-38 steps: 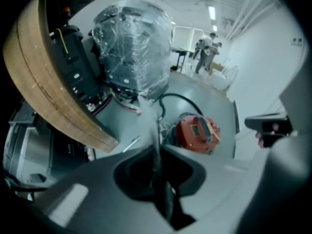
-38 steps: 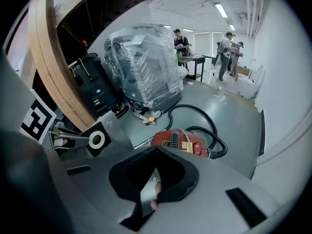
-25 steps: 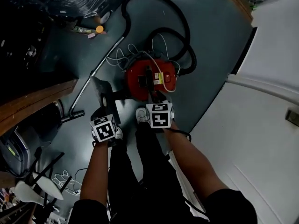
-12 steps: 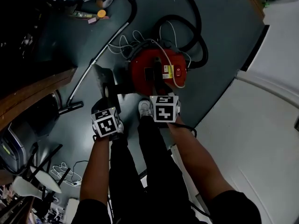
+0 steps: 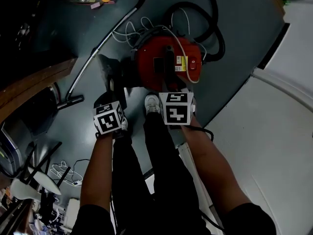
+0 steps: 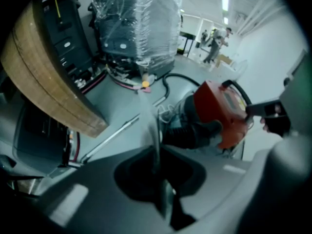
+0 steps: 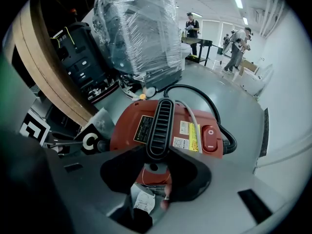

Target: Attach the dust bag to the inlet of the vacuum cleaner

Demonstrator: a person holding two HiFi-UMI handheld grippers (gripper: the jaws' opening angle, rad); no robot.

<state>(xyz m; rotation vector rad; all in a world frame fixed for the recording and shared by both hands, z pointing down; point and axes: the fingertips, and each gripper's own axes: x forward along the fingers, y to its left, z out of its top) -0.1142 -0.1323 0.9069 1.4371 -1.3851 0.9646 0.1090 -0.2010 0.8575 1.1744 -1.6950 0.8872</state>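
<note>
Your left gripper (image 6: 157,152) is clamped on the thin grey dust bag (image 6: 148,121), edge-on beside the red vacuum cleaner (image 5: 146,65), while your right gripper (image 7: 158,155) jaws, just opened, stand apart around its black ribbed handle (image 7: 161,123).

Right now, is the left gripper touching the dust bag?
Touching. The left gripper view shows the left gripper with its jaws closed on the thin edge of the dust bag, which rises from between them.

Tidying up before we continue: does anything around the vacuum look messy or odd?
The white cord lies in a loose tangle on the floor beside the vacuum, and the wand lies flat across the floor nearby. Nothing looks spilled.
</note>
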